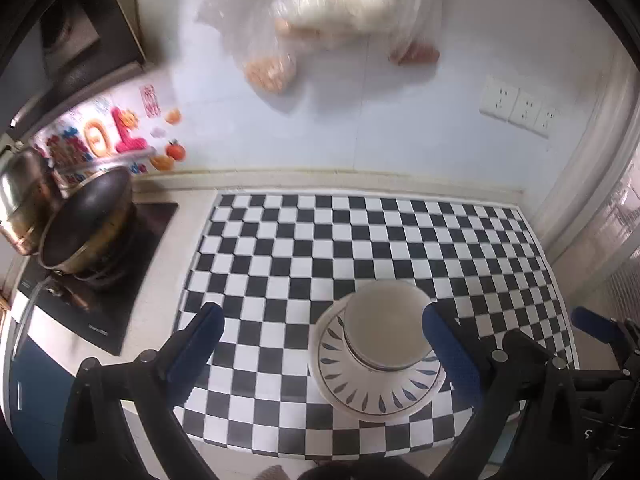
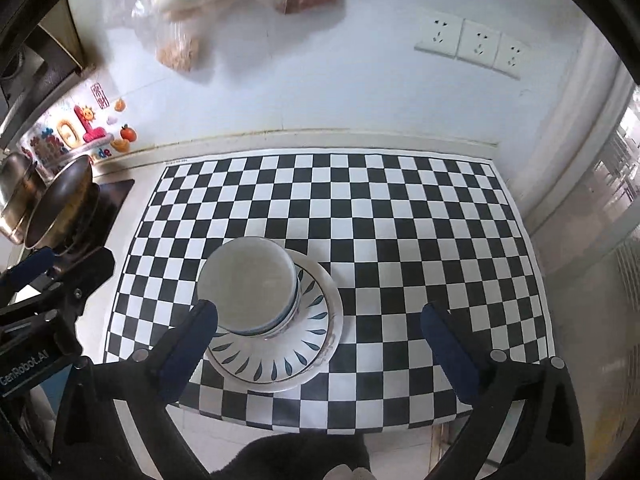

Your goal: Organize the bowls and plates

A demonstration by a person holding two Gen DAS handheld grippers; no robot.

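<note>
Two stacked bowls (image 2: 248, 284) hide the plate's (image 2: 280, 356) centre (pattern rim shows).

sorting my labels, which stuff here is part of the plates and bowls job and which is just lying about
Part of the job:
- bowls, stacked on the plate
- plate, leaf pattern, on the checkered mat
- left gripper and right gripper, both open

Lying about:
- wok and pot on the stove
- food bags on the wall
- sockets
</note>
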